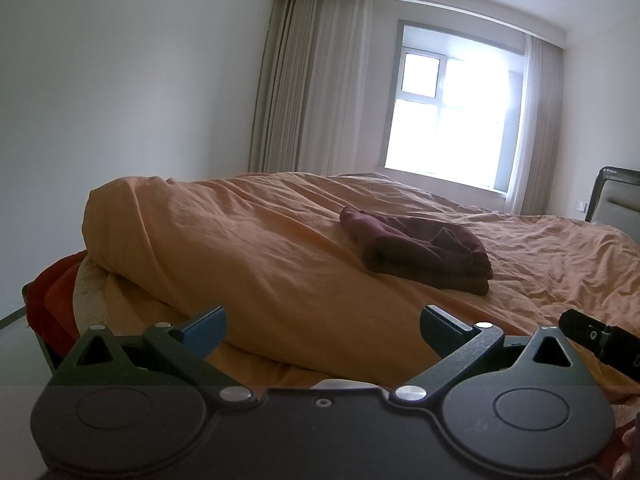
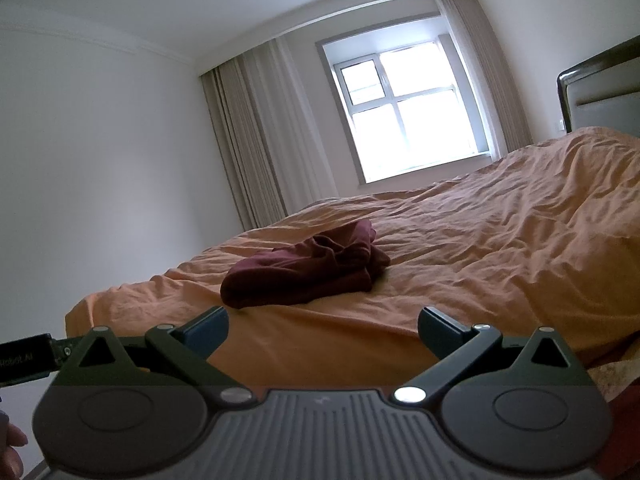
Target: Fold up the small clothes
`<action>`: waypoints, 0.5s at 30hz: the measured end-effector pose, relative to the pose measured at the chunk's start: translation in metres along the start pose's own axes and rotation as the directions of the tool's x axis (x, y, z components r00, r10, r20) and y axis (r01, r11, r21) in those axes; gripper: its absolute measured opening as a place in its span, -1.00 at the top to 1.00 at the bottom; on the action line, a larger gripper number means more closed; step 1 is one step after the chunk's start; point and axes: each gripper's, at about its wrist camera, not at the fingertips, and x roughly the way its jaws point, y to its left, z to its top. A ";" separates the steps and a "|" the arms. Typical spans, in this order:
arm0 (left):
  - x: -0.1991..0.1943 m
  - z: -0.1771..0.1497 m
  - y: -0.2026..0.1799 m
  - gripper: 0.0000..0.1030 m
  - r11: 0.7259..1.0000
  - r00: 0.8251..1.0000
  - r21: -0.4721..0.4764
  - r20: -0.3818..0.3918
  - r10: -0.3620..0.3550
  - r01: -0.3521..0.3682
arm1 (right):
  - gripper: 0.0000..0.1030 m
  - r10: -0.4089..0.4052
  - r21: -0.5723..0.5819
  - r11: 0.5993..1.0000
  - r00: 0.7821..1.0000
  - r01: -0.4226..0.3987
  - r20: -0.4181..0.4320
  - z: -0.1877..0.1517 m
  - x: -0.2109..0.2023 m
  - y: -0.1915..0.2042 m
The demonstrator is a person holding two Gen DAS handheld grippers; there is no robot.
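A dark maroon garment [image 1: 420, 252] lies in a loosely folded bundle on the orange duvet [image 1: 260, 248]; the right wrist view shows the same garment [image 2: 308, 272] a little beyond the fingers. My left gripper [image 1: 322, 330] is open, held near the bed's edge, well short of the garment, with nothing between its blue-padded fingers [image 1: 204, 330]. My right gripper [image 2: 322, 330] is open too and holds nothing, and the garment lies ahead of it, slightly left. Part of the right gripper's body [image 1: 600, 340] shows at the left view's right edge.
The orange duvet [image 2: 500, 240] is rumpled and bulges at the bed's near left corner. Red cloth [image 1: 56, 300] hangs at the bed's left edge. A dark headboard [image 2: 600, 88] stands on the right. A bright window [image 1: 452, 112] and curtains [image 1: 304, 88] fill the far wall.
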 end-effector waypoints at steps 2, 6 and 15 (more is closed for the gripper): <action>0.000 0.000 0.001 -0.99 1.000 1.000 -0.003 -0.001 -0.005 0.005 | -1.00 0.001 0.000 1.000 1.000 -0.001 0.000 0.000 0.000 0.000; 0.000 0.001 0.002 -0.99 1.000 1.000 -0.002 -0.001 -0.004 0.004 | -1.00 0.002 0.001 1.000 1.000 -0.002 -0.001 0.000 0.000 0.000; 0.001 0.001 0.004 -0.99 1.000 1.000 0.000 -0.004 -0.004 0.004 | -1.00 0.003 0.010 1.000 1.000 -0.003 -0.005 -0.001 0.002 -0.001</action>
